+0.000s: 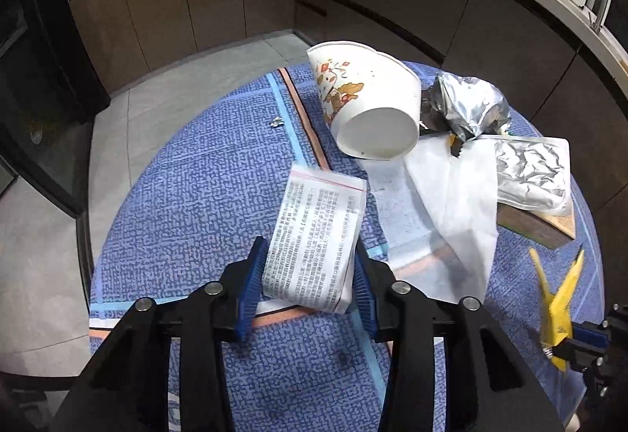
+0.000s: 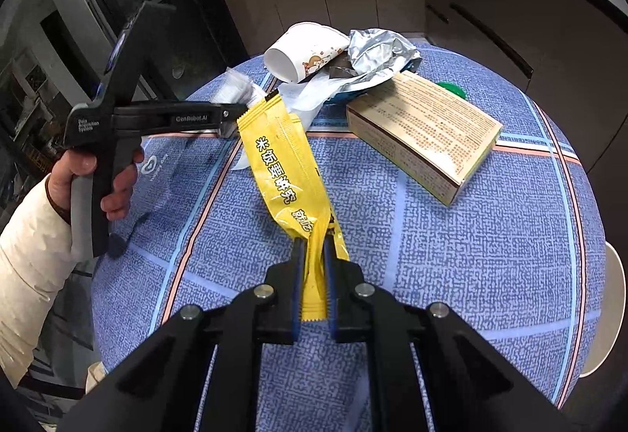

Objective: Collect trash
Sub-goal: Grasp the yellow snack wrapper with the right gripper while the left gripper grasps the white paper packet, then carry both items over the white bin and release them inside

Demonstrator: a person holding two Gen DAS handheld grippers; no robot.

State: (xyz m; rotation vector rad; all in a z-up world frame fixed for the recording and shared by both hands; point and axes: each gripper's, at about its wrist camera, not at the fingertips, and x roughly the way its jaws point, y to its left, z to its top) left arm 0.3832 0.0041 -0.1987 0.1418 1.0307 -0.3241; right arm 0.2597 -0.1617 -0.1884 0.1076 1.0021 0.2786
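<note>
My left gripper (image 1: 308, 275) is shut on a clear zip bag (image 1: 318, 236) printed with black text; the bag bows between the blue pads and its far end sticks up over the table. In the right wrist view the left gripper (image 2: 233, 118) shows from the side, in a person's hand. My right gripper (image 2: 314, 247) is shut on the tail of a long yellow snack wrapper (image 2: 286, 165), which hangs forward above the cloth. The left wrist view has that yellow wrapper (image 1: 557, 306) at its right edge.
A round table with a blue cloth (image 1: 188, 196) carries a tipped paper cup (image 1: 369, 98), crumpled silver foil (image 1: 471, 102), a flat silver pouch (image 1: 533, 173), white tissue (image 1: 451, 204), a cardboard box (image 2: 424, 133) and a green lid (image 2: 451, 88). Kitchen cabinets stand behind.
</note>
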